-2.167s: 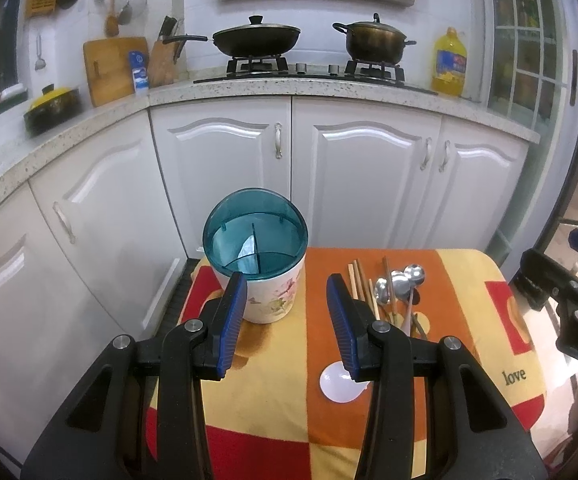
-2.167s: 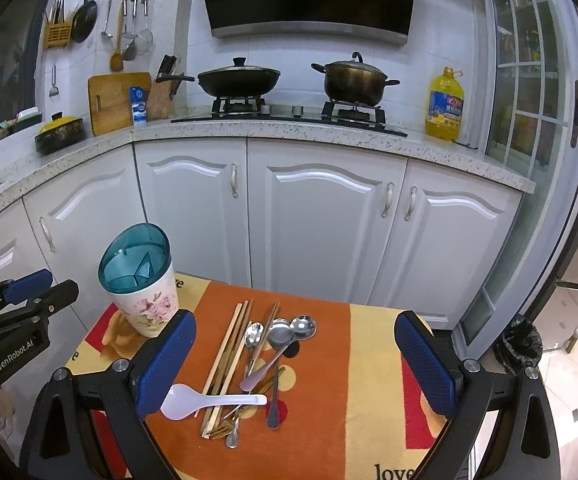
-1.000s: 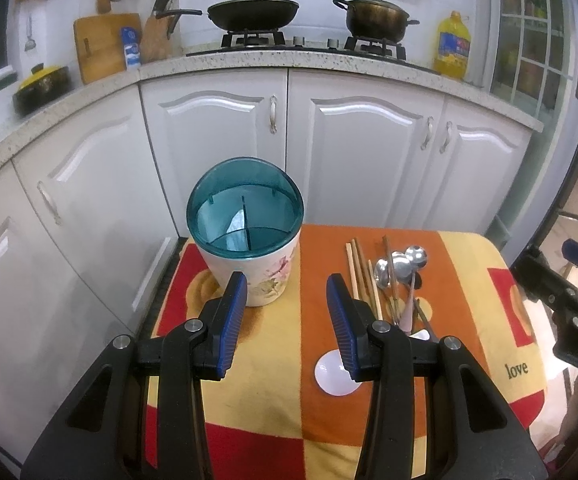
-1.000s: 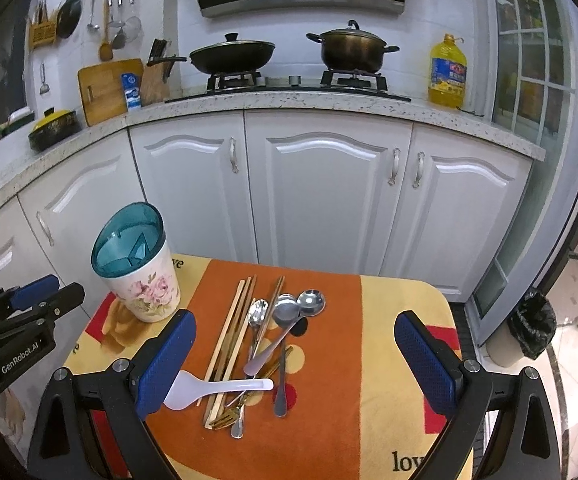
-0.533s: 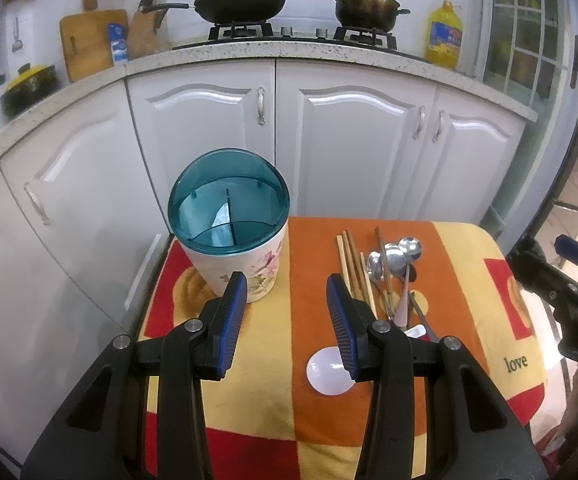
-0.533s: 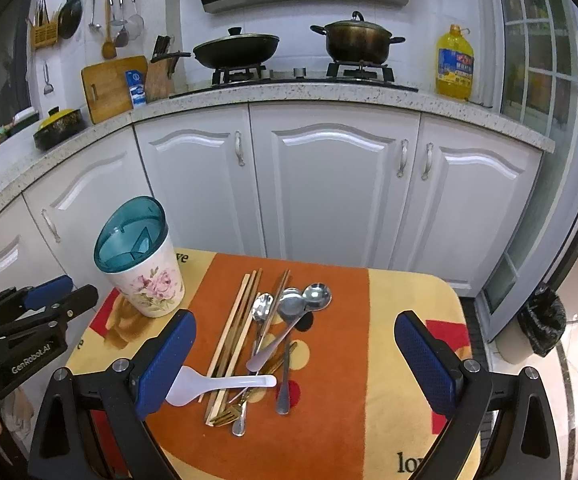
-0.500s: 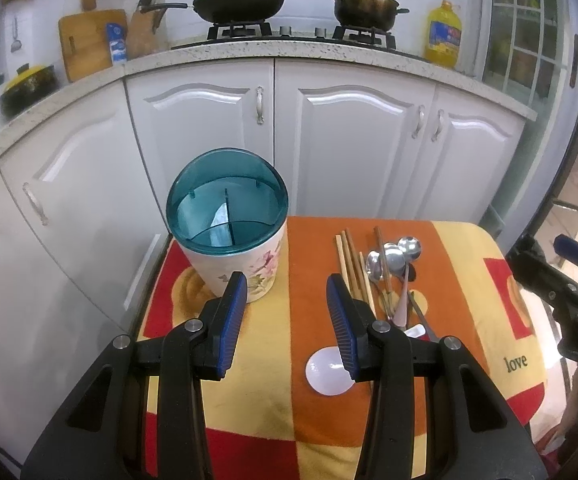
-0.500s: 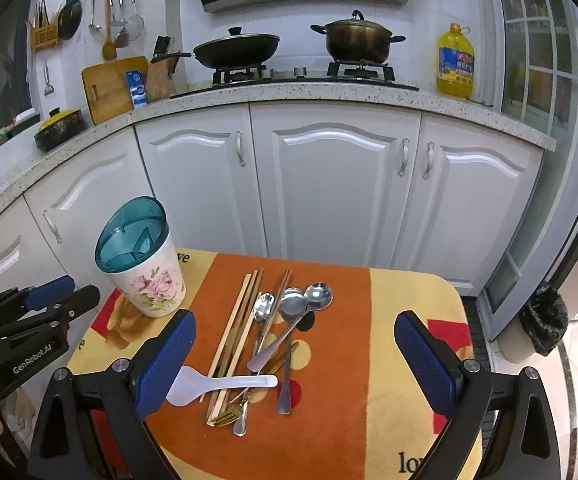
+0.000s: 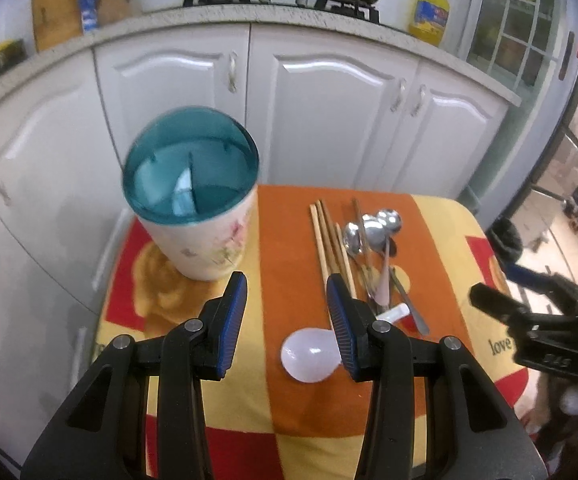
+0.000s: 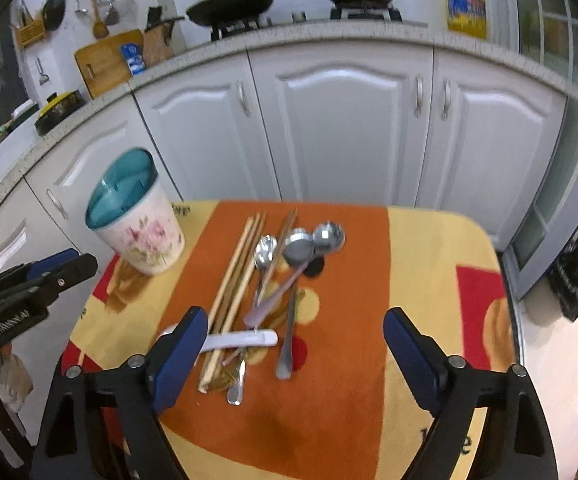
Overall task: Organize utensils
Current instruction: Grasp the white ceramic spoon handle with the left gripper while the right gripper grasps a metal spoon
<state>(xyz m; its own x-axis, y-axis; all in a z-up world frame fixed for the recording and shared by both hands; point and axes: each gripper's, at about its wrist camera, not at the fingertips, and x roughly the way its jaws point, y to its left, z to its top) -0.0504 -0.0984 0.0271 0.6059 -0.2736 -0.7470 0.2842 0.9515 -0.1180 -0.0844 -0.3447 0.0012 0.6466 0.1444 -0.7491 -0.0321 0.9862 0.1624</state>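
Observation:
A floral utensil holder with a teal divided rim [image 9: 191, 204] stands at the table's left back; it also shows in the right wrist view [image 10: 137, 220]. Wooden chopsticks [image 10: 237, 276], metal spoons [image 10: 301, 248], a fork and a white plastic rice spoon [image 9: 313, 354] lie loose on the orange cloth. My left gripper [image 9: 287, 308] is open and empty, above the cloth in front of the holder. My right gripper [image 10: 295, 336] is wide open and empty, above the near end of the utensil pile.
The small table is covered by an orange, yellow and red cloth [image 10: 429, 280]. White kitchen cabinets [image 10: 349, 120] stand close behind it. A counter with a stove, pans and an oil bottle [image 10: 465, 0] runs above. A black bin [image 10: 573, 280] sits on the floor at right.
Both grippers have moved forward and down toward the table. The holder and utensils look larger and closer. Nothing has been picked up.

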